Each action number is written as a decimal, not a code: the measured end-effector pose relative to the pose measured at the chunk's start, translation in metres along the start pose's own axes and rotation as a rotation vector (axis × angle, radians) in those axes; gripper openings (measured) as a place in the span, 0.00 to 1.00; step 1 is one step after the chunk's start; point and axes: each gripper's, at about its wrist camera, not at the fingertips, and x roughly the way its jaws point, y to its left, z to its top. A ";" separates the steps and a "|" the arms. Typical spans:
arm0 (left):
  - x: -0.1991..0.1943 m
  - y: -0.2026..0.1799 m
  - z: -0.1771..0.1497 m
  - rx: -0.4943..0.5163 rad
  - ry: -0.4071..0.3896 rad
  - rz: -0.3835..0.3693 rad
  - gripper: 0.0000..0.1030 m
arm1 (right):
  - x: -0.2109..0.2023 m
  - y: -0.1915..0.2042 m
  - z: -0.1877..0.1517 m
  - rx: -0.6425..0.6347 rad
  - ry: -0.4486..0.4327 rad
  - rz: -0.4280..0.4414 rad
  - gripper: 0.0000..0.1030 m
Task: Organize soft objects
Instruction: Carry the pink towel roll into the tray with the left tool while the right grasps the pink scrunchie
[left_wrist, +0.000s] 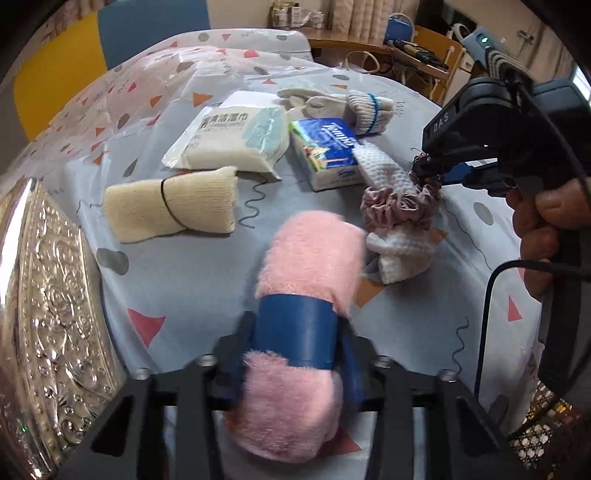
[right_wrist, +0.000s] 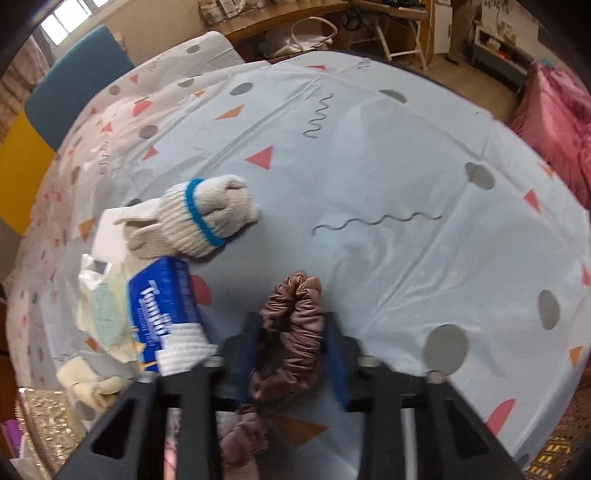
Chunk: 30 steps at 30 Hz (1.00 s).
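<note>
Left wrist view: left gripper (left_wrist: 295, 343) clamped on pink fluffy towel roll (left_wrist: 314, 251) above the tablecloth (left_wrist: 184, 280). Right wrist view: right gripper (right_wrist: 291, 350) pinches mauve satin scrunchie (right_wrist: 291, 317), apparently lifted; knit gloves (right_wrist: 195, 218) and Tempo tissue pack (right_wrist: 166, 306) lie left of it.

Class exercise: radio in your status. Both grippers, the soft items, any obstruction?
Left gripper shut on pink towel. Right gripper shut on mauve scrunchie. Waffle cloth close beside both.
</note>
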 end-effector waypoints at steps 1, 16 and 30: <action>-0.001 -0.001 0.000 -0.003 0.001 -0.005 0.35 | -0.001 -0.003 0.000 0.005 -0.001 -0.011 0.10; -0.066 0.045 0.068 -0.202 -0.146 -0.087 0.32 | 0.004 -0.007 0.003 -0.013 -0.010 -0.090 0.14; -0.196 0.227 0.027 -0.523 -0.379 0.181 0.33 | 0.005 0.009 -0.004 -0.139 -0.049 -0.142 0.14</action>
